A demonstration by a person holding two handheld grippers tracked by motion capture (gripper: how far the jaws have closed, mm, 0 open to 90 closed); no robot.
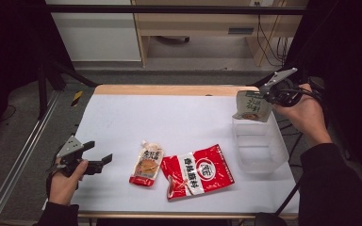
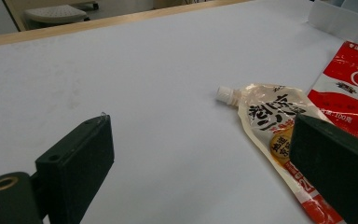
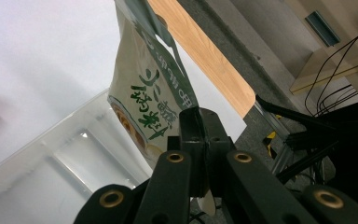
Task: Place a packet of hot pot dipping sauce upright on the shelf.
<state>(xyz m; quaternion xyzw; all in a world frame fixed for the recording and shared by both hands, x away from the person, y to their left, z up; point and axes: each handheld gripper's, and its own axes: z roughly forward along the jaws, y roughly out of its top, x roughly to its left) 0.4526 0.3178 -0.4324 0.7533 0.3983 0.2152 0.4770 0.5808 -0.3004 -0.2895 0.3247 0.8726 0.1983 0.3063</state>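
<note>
My right gripper [image 1: 269,95] is shut on a green and cream pouch [image 1: 251,106], which hangs over the far end of a clear plastic bin [image 1: 260,149]. In the right gripper view the pouch [image 3: 148,93] sticks out past the closed jaws, above the bin [image 3: 42,172]. A cream spouted pouch [image 1: 147,162] and a red packet [image 1: 198,171] lie flat on the white table [image 1: 169,122]. My left gripper [image 1: 99,155] hovers open at the table's left front, left of the spouted pouch [image 2: 270,128]; nothing sits between its fingers [image 2: 81,158].
The table's wooden far edge [image 1: 169,89] borders a grey floor. Black frame bars and cables [image 1: 273,42] stand at the right. A metal rail [image 1: 23,150] runs along the left side.
</note>
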